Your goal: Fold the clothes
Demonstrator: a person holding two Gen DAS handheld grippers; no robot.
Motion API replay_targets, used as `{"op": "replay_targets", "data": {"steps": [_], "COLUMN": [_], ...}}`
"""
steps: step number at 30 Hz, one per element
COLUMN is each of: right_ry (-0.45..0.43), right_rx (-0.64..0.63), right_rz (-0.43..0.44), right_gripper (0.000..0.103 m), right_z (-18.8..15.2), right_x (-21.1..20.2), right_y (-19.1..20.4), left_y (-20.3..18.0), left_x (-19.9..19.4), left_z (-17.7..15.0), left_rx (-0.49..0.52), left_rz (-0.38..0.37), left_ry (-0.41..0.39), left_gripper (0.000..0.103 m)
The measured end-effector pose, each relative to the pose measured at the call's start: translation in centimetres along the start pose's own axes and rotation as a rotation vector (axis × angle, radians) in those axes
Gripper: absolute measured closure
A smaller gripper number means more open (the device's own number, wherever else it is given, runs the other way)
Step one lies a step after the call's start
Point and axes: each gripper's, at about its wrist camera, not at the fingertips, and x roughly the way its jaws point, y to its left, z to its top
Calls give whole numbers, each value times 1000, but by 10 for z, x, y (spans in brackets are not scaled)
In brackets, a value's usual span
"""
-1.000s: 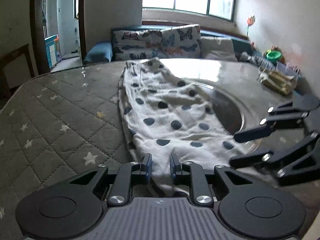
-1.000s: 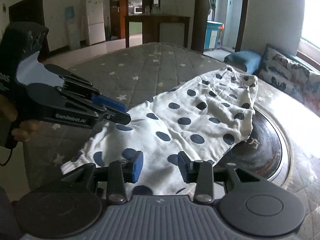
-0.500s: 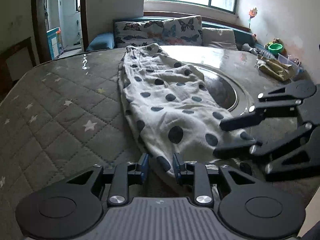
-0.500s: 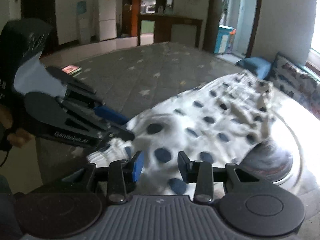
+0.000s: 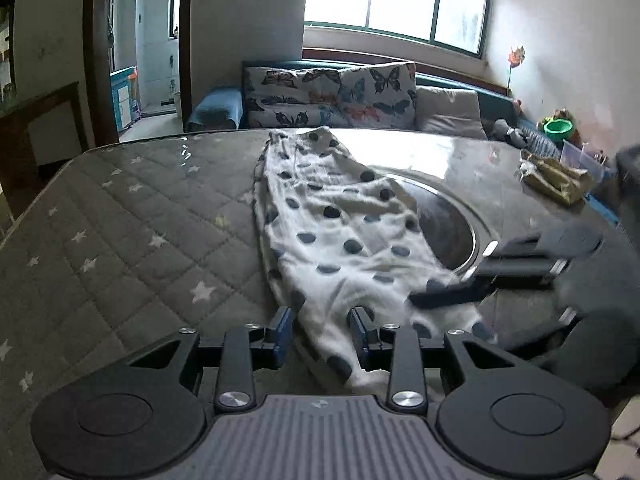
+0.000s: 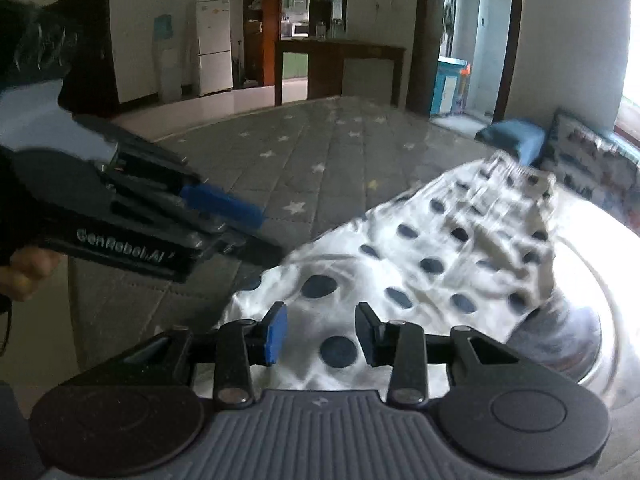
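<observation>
A white garment with dark blue dots (image 5: pixel 332 232) lies lengthwise on the grey star-quilted table cover (image 5: pixel 132 232), its near end reaching between the fingers of my left gripper (image 5: pixel 322 334). The left jaws stand open around that near hem. My right gripper (image 6: pixel 322 334) is open too, with the dotted cloth (image 6: pixel 420 264) lying under and between its fingers. The right gripper shows blurred in the left wrist view (image 5: pixel 500 276), over the cloth's right edge. The left gripper shows in the right wrist view (image 6: pixel 224 216) at the cloth's left edge.
A round glass turntable (image 5: pixel 452 228) sits under the garment's right side. A folded yellowish cloth (image 5: pixel 556 176) lies at the far right. Butterfly-print cushions (image 5: pixel 332 96) on a sofa stand behind the table. A fridge (image 6: pixel 214 46) and a doorway lie beyond.
Both grippers' jaws have opened wider on the garment's near end. The right gripper has swung in over the cloth's right edge, and the cloth has shifted and is blurred.
</observation>
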Motion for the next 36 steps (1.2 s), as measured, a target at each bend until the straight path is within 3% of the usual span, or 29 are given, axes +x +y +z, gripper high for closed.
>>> {"op": "replay_targets", "data": {"steps": [4, 13, 20, 26, 32, 36], "right_ry": [20, 7, -23, -28, -28, -22], "right_rx": [16, 116, 148, 160, 156, 156], "right_rz": [39, 23, 20, 21, 12, 8], "right_gripper": [65, 65, 65, 65, 64, 64], "right_z": [-6, -29, -37, -37, -42, -43], "right_x": [4, -35, -44, -47, -46, -46], "right_y": [4, -15, -16, -17, -9, -8], "left_y": [-5, -12, -14, -11, -18, -24], "left_x": [10, 38, 52, 51, 40, 34], "left_z": [14, 20, 3, -2, 1, 6], "left_rx": [-19, -57, -40, -31, -11, -14], "left_rz": [-37, -83, -68, -56, -55, -69], "left_ry": [-11, 12, 74, 79, 63, 46], "left_gripper": [67, 67, 67, 67, 62, 53]}}
